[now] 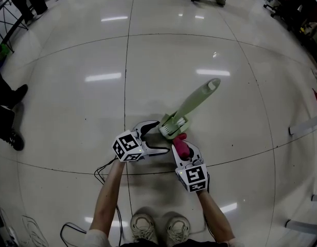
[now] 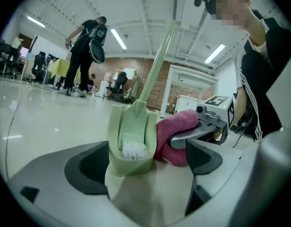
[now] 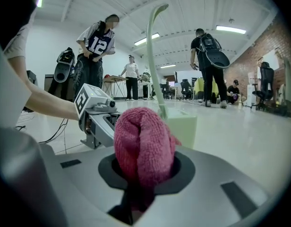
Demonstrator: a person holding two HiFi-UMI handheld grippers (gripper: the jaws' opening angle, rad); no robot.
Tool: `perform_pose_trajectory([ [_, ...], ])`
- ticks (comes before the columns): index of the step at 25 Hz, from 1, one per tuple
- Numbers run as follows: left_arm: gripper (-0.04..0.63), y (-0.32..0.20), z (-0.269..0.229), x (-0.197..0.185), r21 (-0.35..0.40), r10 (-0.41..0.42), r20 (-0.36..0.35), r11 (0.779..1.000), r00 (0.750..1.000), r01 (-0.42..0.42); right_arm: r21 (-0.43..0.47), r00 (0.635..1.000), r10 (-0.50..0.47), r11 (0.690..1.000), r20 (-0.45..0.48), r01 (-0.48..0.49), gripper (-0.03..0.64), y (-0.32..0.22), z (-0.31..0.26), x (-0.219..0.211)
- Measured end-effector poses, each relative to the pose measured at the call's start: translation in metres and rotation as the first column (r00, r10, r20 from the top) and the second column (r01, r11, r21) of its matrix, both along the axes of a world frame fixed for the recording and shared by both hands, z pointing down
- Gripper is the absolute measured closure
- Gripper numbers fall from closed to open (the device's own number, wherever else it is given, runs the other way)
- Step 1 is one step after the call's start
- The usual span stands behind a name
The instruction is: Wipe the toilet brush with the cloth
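Note:
A pale green toilet brush (image 1: 194, 103) stands upright in its green holder (image 1: 173, 126) on the glossy floor, its white bristles (image 2: 134, 150) showing through the holder's slot. My left gripper (image 1: 162, 137) is low at the floor and open. The holder (image 2: 131, 141) sits between its wide-apart jaws, close to the left pad (image 2: 84, 167). My right gripper (image 1: 180, 144) is shut on a rolled pink cloth (image 3: 143, 148). The cloth (image 2: 176, 134) presses against the holder's side, and the brush handle (image 3: 154, 60) rises just behind it.
My own shoes (image 1: 143, 225) are right behind the grippers, and a black cable (image 1: 99, 174) loops on the floor at the left. Someone's dark shoe (image 1: 15, 94) is at the far left. Other people (image 3: 96, 56) stand farther off. White bars (image 1: 305, 125) lie at the right.

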State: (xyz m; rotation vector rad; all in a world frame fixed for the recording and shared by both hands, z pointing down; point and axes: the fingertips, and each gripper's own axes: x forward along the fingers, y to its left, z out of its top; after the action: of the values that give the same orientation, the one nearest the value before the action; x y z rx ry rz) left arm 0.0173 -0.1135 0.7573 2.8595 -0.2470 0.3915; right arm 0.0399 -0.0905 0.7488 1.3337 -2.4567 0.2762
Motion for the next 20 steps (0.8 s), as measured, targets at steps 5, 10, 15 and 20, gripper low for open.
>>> perform_pose_trajectory([
  [5,0.109,0.011,0.001,0.001,-0.002,0.002,0.007,1.0,1.0,-0.002,-0.022,1.0,-0.007,1.0,0.009,0.007,0.548,0.009,0.004,-0.004],
  [10,0.109,0.012,0.002,-0.001,0.0,0.004,0.019,1.0,1.0,-0.004,-0.043,0.999,-0.002,0.999,0.037,0.004,0.548,0.012,0.001,-0.006],
  [15,0.109,0.008,-0.002,-0.002,0.009,-0.004,-0.001,1.0,1.0,0.004,-0.073,1.0,-0.007,0.997,0.009,0.008,0.548,0.018,0.009,-0.005],
  [20,0.109,-0.001,-0.018,-0.002,-0.023,-0.015,-0.104,1.0,0.994,0.012,-0.101,1.0,-0.007,0.995,-0.031,0.003,0.548,0.016,0.022,-0.005],
])
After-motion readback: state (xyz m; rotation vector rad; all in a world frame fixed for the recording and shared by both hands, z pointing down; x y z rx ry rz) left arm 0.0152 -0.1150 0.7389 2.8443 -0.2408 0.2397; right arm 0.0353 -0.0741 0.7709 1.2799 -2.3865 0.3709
